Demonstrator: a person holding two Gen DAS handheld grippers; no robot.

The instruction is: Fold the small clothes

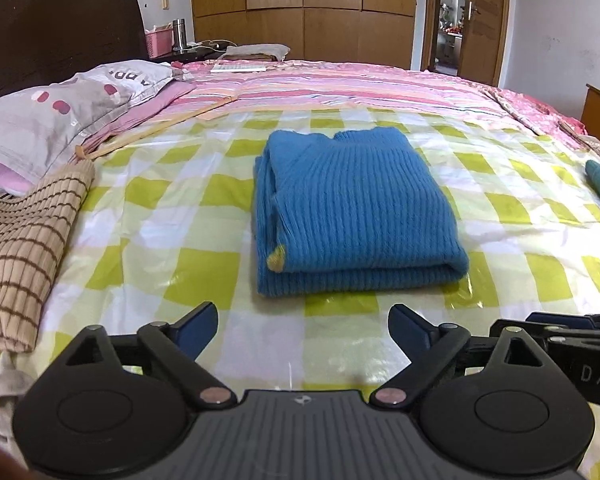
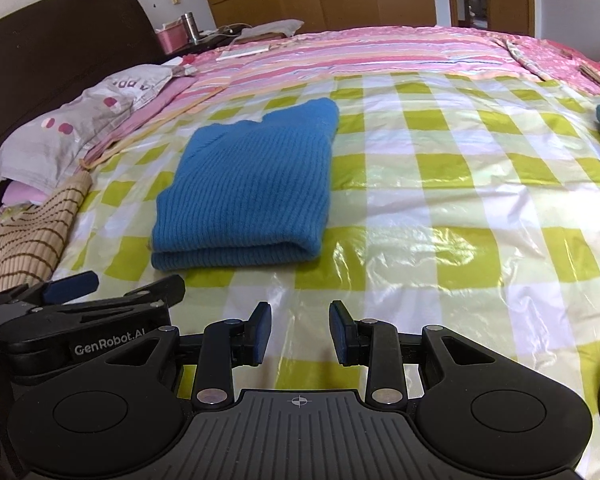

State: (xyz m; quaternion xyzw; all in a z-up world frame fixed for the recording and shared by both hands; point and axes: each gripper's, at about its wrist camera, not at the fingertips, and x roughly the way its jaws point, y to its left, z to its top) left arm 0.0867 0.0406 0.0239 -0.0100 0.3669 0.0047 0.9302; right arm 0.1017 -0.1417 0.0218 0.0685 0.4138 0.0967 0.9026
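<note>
Blue sweater [image 1: 356, 212] folded on checked sheet [image 1: 172, 216]; left gripper [image 1: 303, 330] empty, wide

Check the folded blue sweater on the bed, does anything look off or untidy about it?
Mostly neat. The blue sweater lies folded flat on the checkered sheet, but a small yellow bit pokes out at its left edge.

A big bed [image 1: 340, 80] has a pink striped cover. A shiny plastic sheet [image 1: 172, 208] with yellow-green and white squares lies on top. In the middle of the sheet sits a folded blue sweater [image 1: 360, 208]. A tan striped top [image 1: 24, 248] lies at the left, near a grey pillow [image 1: 60, 120].
</note>
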